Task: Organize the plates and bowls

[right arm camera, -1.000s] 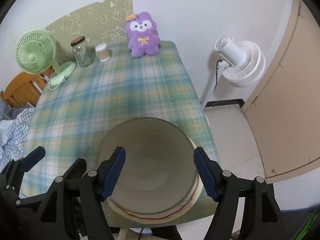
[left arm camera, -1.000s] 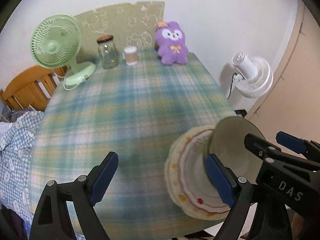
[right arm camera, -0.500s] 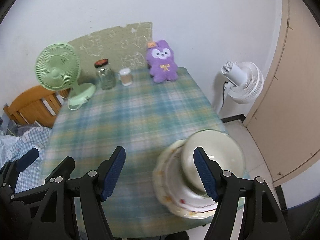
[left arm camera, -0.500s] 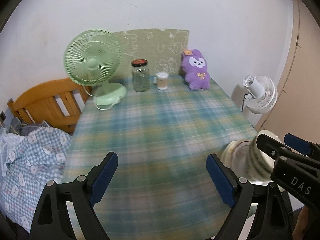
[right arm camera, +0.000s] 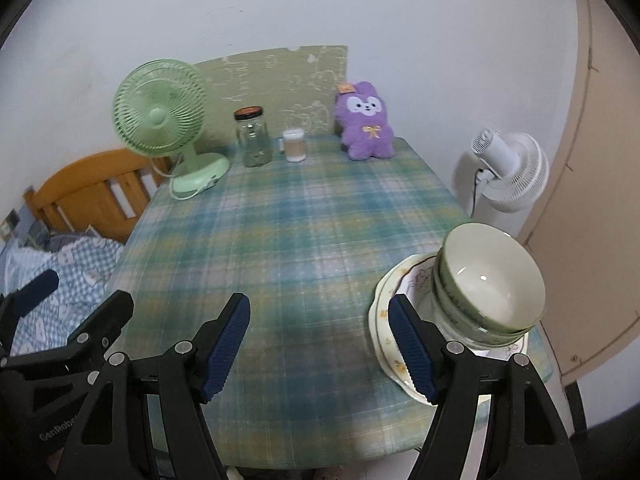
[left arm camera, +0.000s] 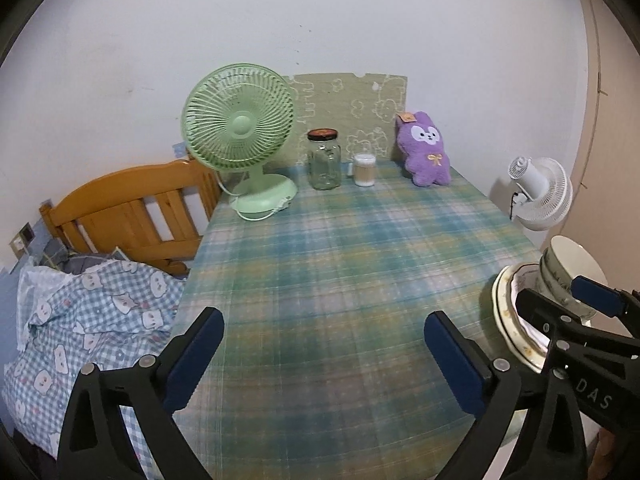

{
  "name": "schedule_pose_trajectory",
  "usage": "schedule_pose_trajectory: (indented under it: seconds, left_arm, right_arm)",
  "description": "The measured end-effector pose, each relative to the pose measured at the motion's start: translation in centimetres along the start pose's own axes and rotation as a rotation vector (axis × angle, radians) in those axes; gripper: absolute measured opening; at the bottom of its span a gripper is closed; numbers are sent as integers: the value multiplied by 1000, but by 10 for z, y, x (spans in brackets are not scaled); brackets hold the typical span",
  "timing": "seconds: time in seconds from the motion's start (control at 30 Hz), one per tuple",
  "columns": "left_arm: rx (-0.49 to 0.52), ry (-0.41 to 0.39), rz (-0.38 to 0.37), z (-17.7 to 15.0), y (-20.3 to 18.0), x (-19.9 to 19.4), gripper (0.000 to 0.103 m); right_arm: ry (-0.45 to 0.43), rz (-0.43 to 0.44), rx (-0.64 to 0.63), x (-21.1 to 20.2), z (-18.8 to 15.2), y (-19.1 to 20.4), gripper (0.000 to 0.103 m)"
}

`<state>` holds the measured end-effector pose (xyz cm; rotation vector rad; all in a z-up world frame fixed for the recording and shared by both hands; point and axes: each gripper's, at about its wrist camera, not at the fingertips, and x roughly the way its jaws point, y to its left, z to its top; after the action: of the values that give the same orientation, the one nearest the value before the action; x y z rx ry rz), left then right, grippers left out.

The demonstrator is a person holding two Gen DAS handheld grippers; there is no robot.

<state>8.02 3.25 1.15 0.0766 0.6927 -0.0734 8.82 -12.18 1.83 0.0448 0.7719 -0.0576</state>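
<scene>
The stacked bowls (right arm camera: 488, 280) sat nested inside the stacked plates (right arm camera: 386, 312), and the whole stack rested at the near right corner of the worktop (right arm camera: 288, 232), close to its right edge. The worktop was covered with a green and blue plaid cloth.

The left tool (left arm camera: 320, 354) was over the near edge of the worktop, well apart from the stack. Its jaws were opening, and nothing lay between them.

The right tool (right arm camera: 320, 334) was over the near edge, just left of the stack. Its jaws were spread, with only bare cloth between them. Its right finger (right arm camera: 412, 346) overlapped the plate rim in the right wrist view; contact could not be determined.

Along the far edge of the worktop stood a green fan (left arm camera: 244, 136), a glass jar (left arm camera: 325, 160), a small cup (left arm camera: 365, 170) and a purple plush toy (left arm camera: 426, 152).
</scene>
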Motion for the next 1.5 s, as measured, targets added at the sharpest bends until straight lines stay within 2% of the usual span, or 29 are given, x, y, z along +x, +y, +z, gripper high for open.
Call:
schedule_pose_trajectory:
  seconds: [0.23, 0.47, 0.93, 1.5]
  left_arm:
    - [-64, -20, 11, -28, 2, -1, 103]
    - [-84, -54, 14, -39, -4, -5, 103]
    - [-88, -77, 26, -41, -2, -4, 103]
    - [-94, -161, 36, -40, -2, -24, 103]
  right_arm:
    - [-63, 17, -10, -2, -22, -6, 84]
    - [-116, 11, 5, -6, -37, -17, 86]
    - [-134, 8, 5, -4, -42, -14, 87]
    - [-189, 3, -12, -15, -41, -8, 87]
